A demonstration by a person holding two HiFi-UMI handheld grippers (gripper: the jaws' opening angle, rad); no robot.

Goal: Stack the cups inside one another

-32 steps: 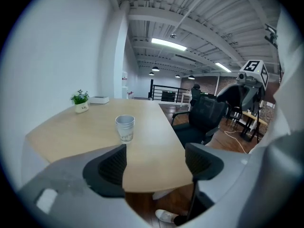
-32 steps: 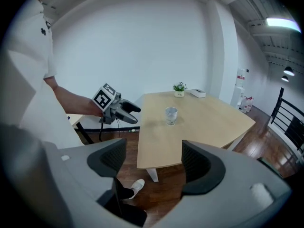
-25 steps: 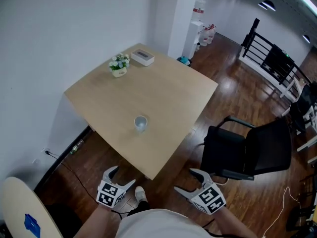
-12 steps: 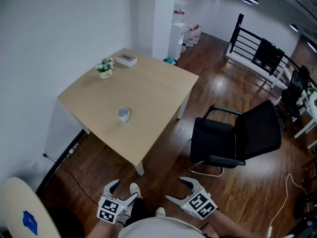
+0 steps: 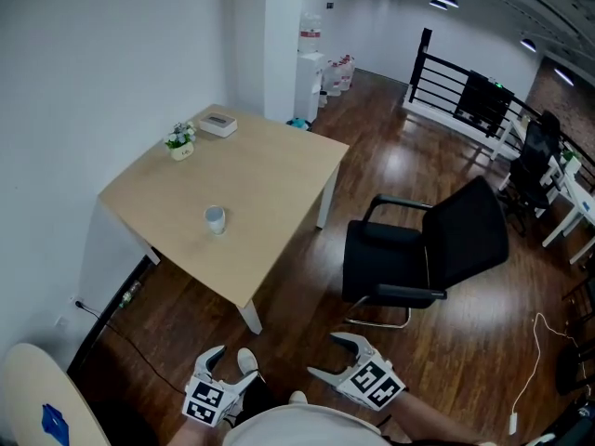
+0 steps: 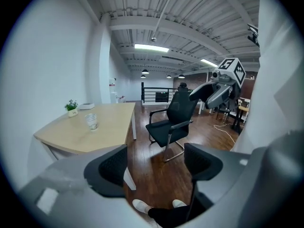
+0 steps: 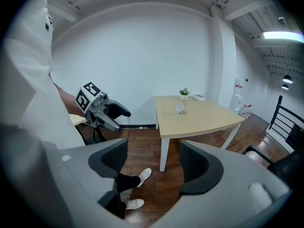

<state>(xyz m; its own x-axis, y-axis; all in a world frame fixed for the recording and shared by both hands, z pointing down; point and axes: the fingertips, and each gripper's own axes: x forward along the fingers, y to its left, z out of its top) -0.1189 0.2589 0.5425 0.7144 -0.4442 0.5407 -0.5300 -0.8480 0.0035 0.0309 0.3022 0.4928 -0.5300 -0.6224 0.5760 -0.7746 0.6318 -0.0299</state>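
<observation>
Clear cup standing upright on the wooden table, well apart from both grippers, left gripper with jaws wide and empty, right gripper also wide, holding nothing

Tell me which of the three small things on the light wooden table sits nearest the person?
The clear cup, alone toward the near edge; the small potted plant and the flat white box sit together at the far corner.

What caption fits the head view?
Cup on the table; left gripper and right gripper open, empty, far from it.
</observation>
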